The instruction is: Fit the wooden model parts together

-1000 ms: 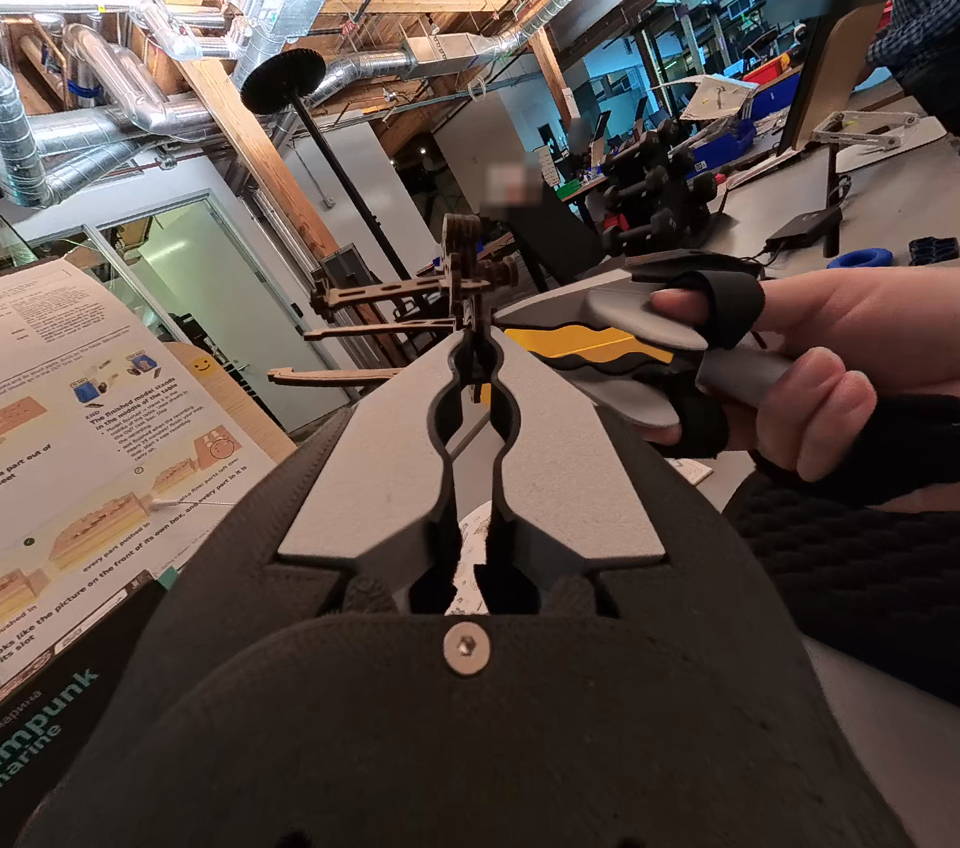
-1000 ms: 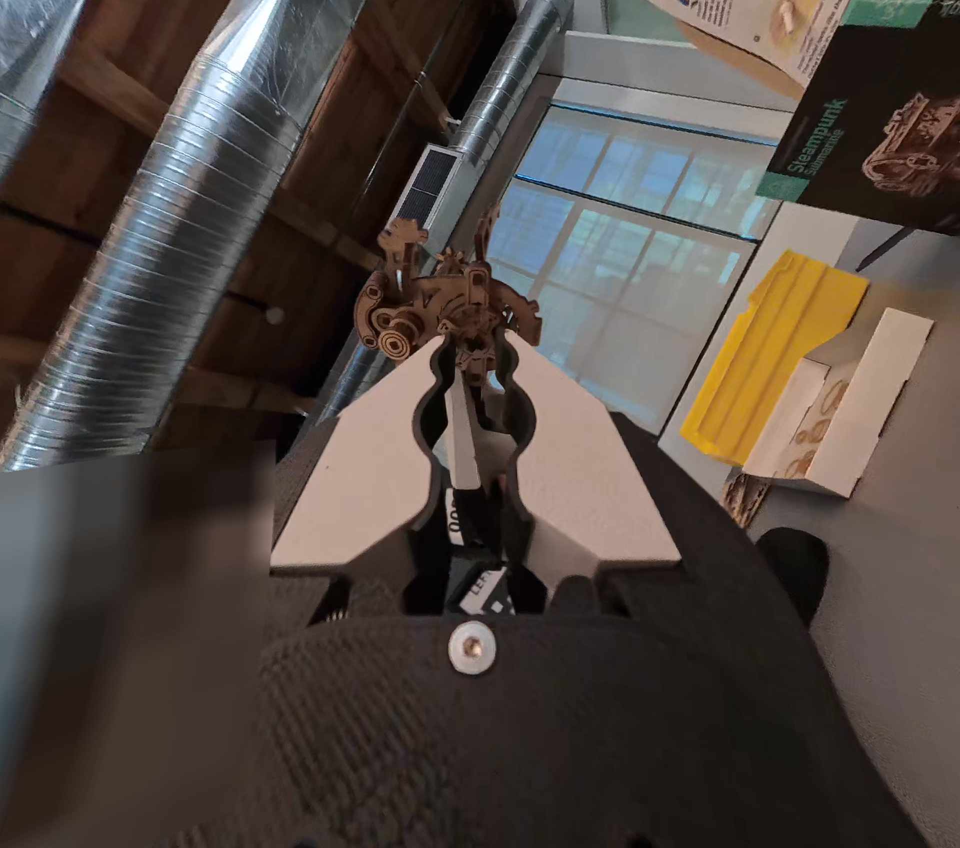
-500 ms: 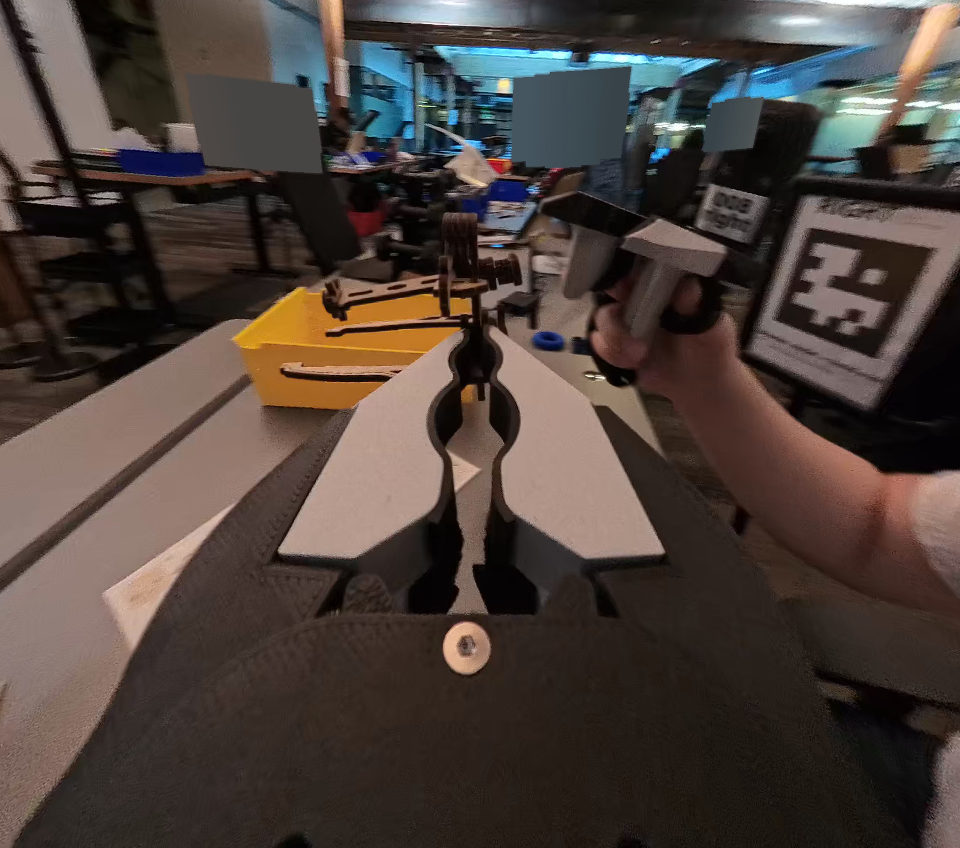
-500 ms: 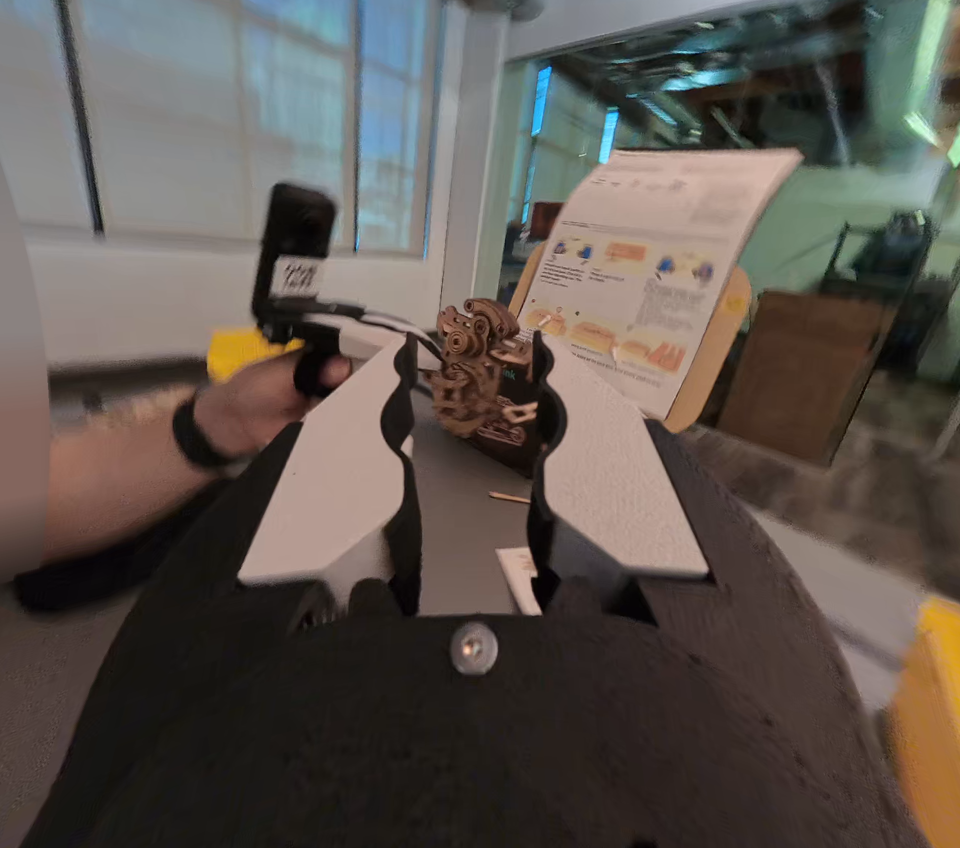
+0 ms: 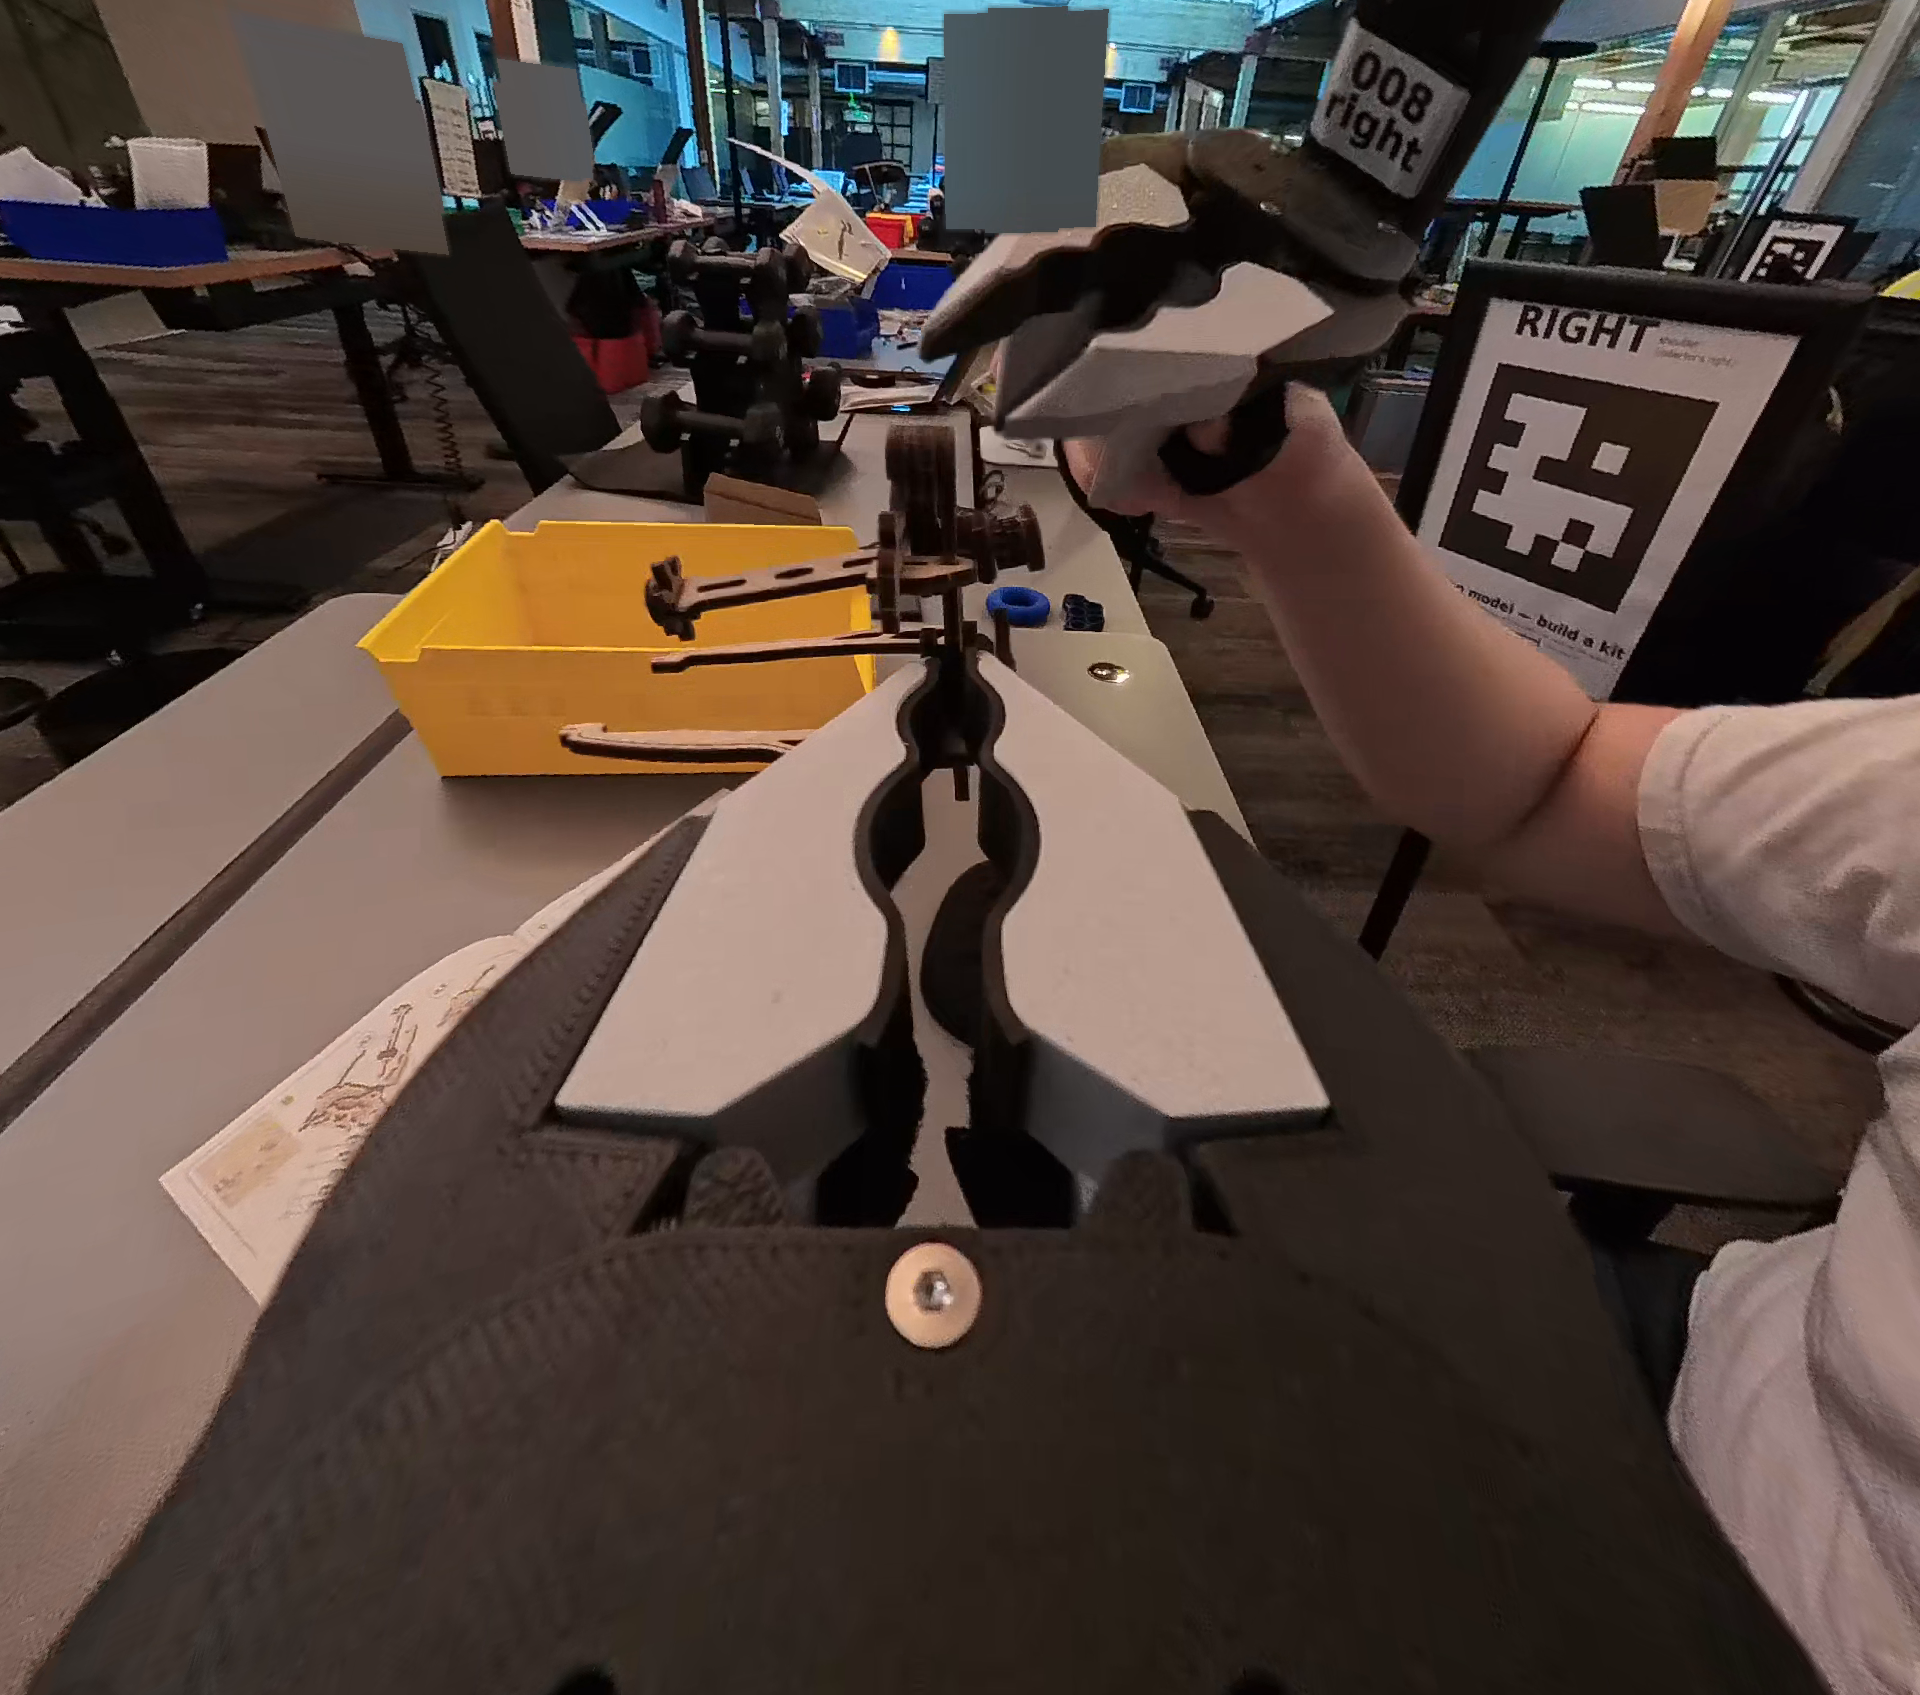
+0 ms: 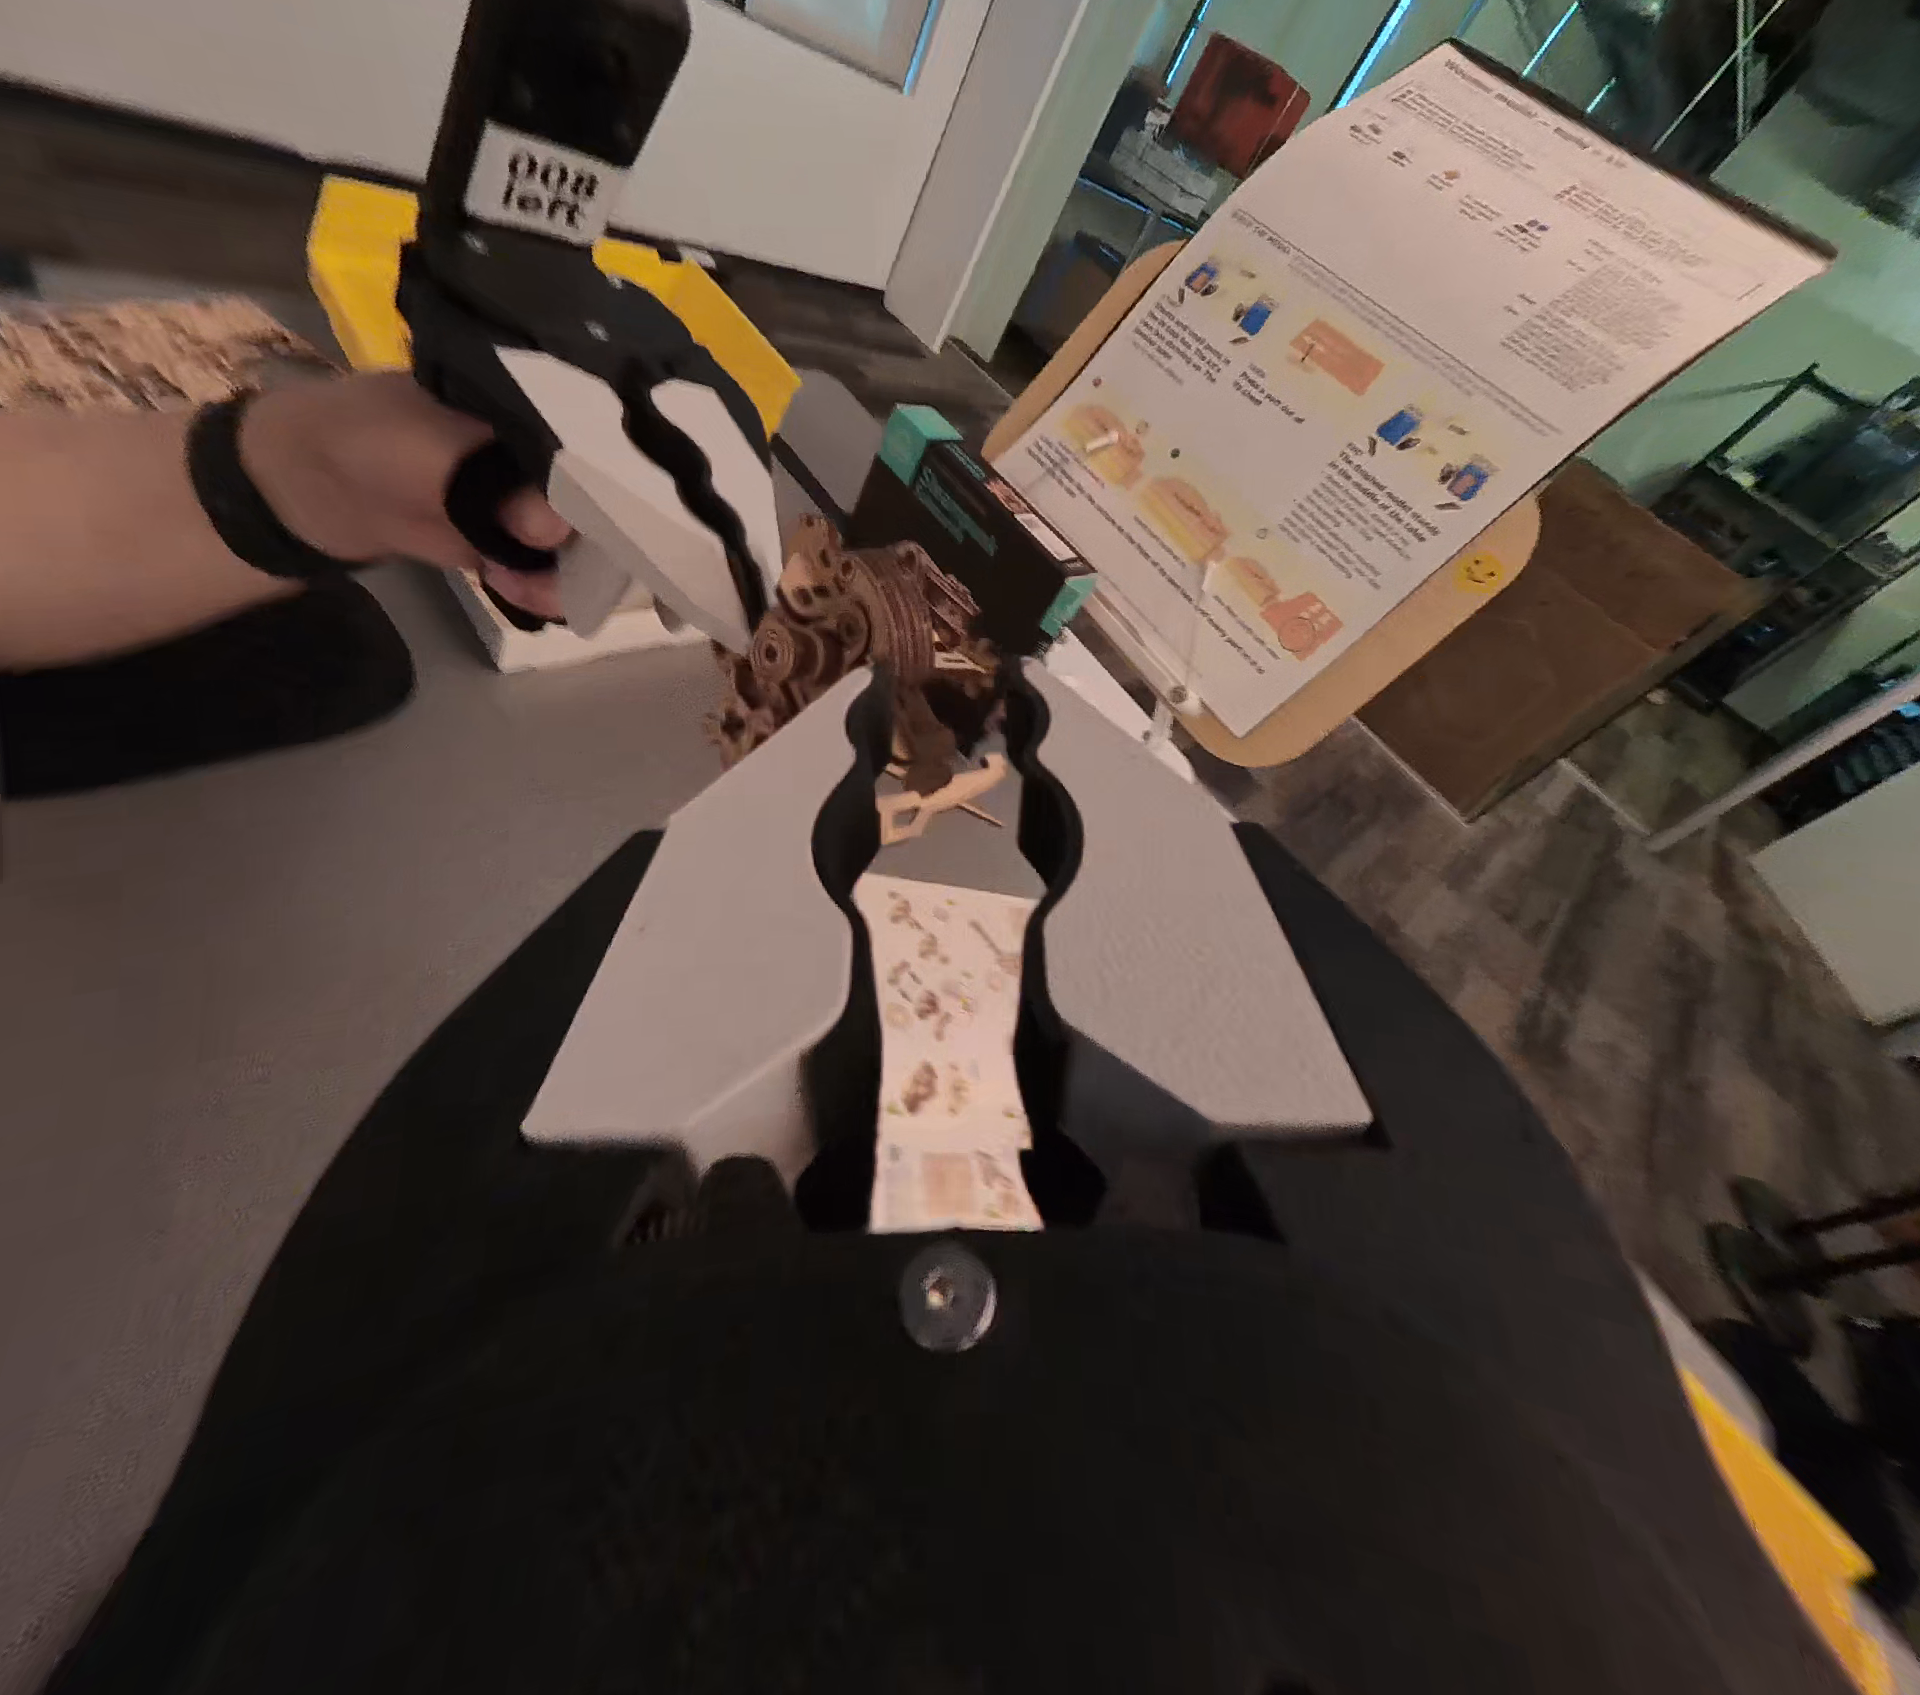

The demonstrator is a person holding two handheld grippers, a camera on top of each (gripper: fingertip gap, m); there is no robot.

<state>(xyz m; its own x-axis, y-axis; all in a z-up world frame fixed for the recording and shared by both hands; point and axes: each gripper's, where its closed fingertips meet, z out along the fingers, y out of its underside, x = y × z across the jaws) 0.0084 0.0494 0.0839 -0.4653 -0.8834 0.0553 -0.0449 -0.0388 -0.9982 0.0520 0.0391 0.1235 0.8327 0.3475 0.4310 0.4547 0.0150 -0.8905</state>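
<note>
The dark brown wooden model (image 5: 914, 565), with gears and long thin arms, is clamped at its base in my left gripper (image 5: 951, 689), which is shut on it and holds it above the grey table (image 5: 208, 897). My right gripper (image 5: 971, 378) hovers above and to the right of the model, open and empty. In the right wrist view the model (image 6: 883, 617) sits just beyond my right gripper (image 6: 935, 689), whose jaws stand apart. The left gripper (image 6: 748, 622) pinches the model from the left. A pale loose wooden part (image 6: 925, 804) lies on the table below.
A yellow bin (image 5: 520, 648) stands behind the model. An instruction board (image 6: 1351, 398) and a dark box (image 6: 966, 523) stand at the back. A printed sheet (image 5: 343, 1095) lies on the table. A marker sign (image 5: 1590, 482) stands at the right. Dumbbells (image 5: 748, 367) are farther off. Tip to tip, the grippers are about 7 cm apart.
Both grippers held the model up toward the ceiling. My right gripper has let go, opened and drawn away. My left gripper has brought the model down level over the table.
</note>
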